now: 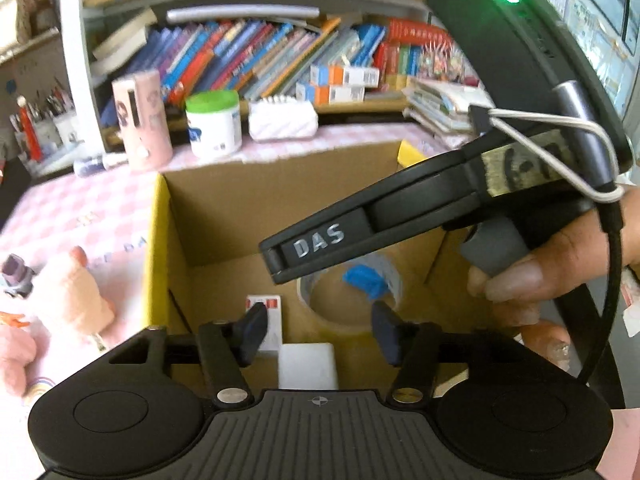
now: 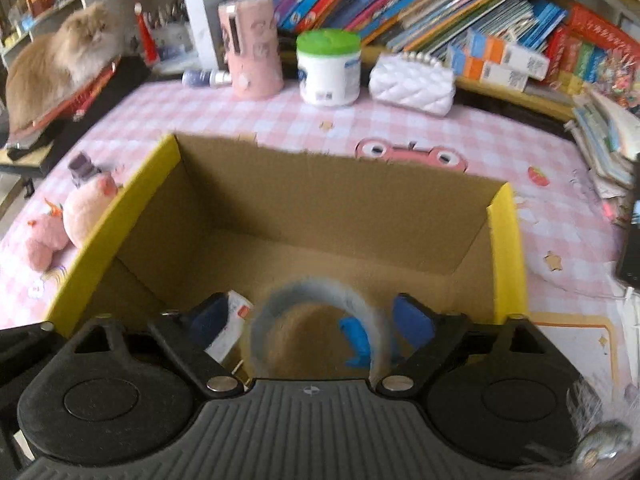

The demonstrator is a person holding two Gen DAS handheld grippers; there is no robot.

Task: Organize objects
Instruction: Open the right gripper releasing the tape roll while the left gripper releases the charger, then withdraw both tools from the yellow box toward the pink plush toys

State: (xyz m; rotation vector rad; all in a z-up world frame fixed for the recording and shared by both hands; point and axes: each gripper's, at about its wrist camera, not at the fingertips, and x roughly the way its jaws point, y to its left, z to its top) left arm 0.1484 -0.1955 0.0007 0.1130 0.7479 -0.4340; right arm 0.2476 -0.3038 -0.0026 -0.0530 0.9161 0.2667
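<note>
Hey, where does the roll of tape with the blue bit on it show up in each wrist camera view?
Left wrist: the tape roll lies on the floor of the cardboard box, centre of the picture, beyond the left gripper.
Right wrist: the tape roll sits low and centre, between the fingers of the right gripper.
Shared landmark: the green-lidded white jar behind the box.

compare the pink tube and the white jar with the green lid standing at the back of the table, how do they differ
The pink tube is tall and narrow; the white jar is short and wide. The tube is pink all over with small printed pictures; the jar is white with a blue label and a green lid. The tube stands left of the jar. Both stand upright on the checked cloth, behind the cardboard box.
</note>
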